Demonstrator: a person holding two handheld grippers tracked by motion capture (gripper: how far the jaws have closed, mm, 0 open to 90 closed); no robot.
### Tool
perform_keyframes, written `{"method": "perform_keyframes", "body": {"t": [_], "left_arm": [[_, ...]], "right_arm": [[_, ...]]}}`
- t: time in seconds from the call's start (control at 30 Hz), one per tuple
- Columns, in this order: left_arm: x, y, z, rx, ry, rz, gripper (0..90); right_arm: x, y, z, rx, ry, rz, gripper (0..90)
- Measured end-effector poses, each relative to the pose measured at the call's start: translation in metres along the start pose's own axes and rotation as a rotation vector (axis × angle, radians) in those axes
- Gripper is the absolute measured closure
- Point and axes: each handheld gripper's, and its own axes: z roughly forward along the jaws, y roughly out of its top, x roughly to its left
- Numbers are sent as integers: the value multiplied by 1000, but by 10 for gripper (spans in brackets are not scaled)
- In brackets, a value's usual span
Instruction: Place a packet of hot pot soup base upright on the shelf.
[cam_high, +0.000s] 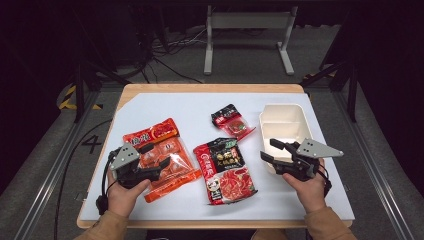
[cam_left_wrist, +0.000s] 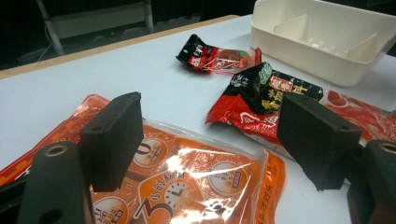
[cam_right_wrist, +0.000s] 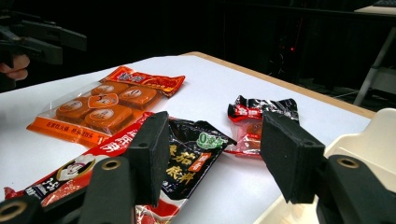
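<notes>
My left gripper (cam_high: 156, 154) hovers over the right part of an orange packet of round cakes (cam_high: 160, 145), jaws open and holding nothing. In the left gripper view the gripper (cam_left_wrist: 210, 121) stands wide above the orange packet (cam_left_wrist: 187, 182). A red and black sauce packet (cam_high: 225, 170) lies at the table's middle, and a small black and red packet (cam_high: 232, 121) lies behind it. My right gripper (cam_high: 267, 149) is open and holding nothing, beside the near left corner of a white container (cam_high: 285, 125). In the right gripper view the gripper (cam_right_wrist: 217, 140) points over the sauce packet (cam_right_wrist: 187, 154).
A white mat (cam_high: 170, 107) covers the wooden table (cam_high: 210, 88). The container (cam_left_wrist: 327, 42) has dividers inside. The person's hands come in at the near edge. A metal stand (cam_high: 247, 30) and cables are on the floor beyond the table.
</notes>
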Motion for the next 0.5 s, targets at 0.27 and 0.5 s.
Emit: {"method": "perform_keyframes", "body": {"t": [0.27,0.5], "left_arm": [[-4,9,3,-5,-38,-2,260],[-1,20,13,4,-36,-15,235]], "right_arm": [[2,1,0,5,0,-9,410],[3,4,-1,11,0,-21,396]]}}
